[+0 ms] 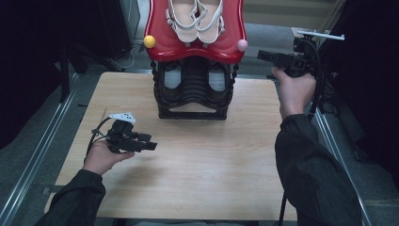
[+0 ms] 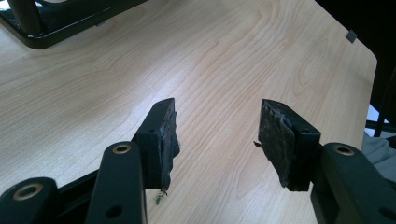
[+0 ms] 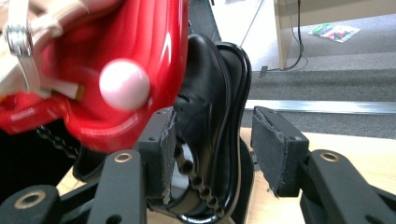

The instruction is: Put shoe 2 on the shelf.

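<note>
Two white sandals [image 1: 195,19] were seen on the red tray [image 1: 160,47], two black shoes [image 1: 193,82] beneath (on the counter [image 1: 211,160]); both tongs, left [image 1: 149,142] and right [image 1: 261,55], were held open, empty.

One two-tier shoe rack [image 1: 193,94] stands on one wooden tabletop [image 1: 188,165]. Its red upper tray [image 1: 160,28] carries two white sandals [image 1: 195,19]; the black lower tier holds two black shoes [image 3: 205,107]. Two small balls tip the tray's corners, one yellow [image 1: 149,41] and one pink [image 1: 242,45]. Two grippers are held, left [image 1: 148,143] and right [image 1: 263,55].
</note>
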`<state>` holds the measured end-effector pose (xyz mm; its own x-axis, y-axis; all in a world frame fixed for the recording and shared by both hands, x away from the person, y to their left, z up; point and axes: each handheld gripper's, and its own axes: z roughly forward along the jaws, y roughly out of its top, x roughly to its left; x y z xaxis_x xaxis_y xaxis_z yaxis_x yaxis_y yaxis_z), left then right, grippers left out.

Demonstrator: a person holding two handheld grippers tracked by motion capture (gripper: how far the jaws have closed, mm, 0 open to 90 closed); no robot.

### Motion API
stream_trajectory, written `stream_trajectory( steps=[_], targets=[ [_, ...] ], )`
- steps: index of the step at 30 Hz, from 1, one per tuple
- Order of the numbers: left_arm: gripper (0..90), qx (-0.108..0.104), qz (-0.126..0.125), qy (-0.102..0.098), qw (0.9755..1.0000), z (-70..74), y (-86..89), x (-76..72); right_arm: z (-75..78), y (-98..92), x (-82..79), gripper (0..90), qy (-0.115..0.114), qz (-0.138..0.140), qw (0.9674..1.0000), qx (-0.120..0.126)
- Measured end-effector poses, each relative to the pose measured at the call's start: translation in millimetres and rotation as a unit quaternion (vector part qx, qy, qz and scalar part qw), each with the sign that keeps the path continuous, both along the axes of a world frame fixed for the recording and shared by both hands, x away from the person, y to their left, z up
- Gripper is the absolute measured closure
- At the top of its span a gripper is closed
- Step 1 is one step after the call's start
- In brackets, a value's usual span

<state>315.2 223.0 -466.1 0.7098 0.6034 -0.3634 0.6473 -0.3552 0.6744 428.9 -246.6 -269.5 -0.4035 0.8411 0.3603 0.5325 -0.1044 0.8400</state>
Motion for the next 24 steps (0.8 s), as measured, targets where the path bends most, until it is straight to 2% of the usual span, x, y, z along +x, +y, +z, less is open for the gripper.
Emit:
stream_trajectory(
  steps=[10,13,16,24],
  targets=[
    [46.4,0.003,-0.001,0.001,1.0000,-0.7,0.5,0.5,-48.5,-0.5,-21.8,50.3,0.024,0.026,0.9992,0.018],
    [46.3,0.004,0.000,0.001,1.0000,-1.2,0.3,0.6,-65.9,3.1,-28.3,50.3,0.030,0.032,0.9990,0.006],
    [46.3,0.004,0.000,0.001,1.0000,-1.2,-0.1,0.2,-82.7,4.9,-34.4,50.3,0.035,0.037,0.9987,0.011],
    [46.0,0.006,0.002,0.003,1.0000,-1.9,-0.5,0.7,-118.4,12.7,-50.0,49.3,0.052,0.053,0.9972,0.002]
  ],
)
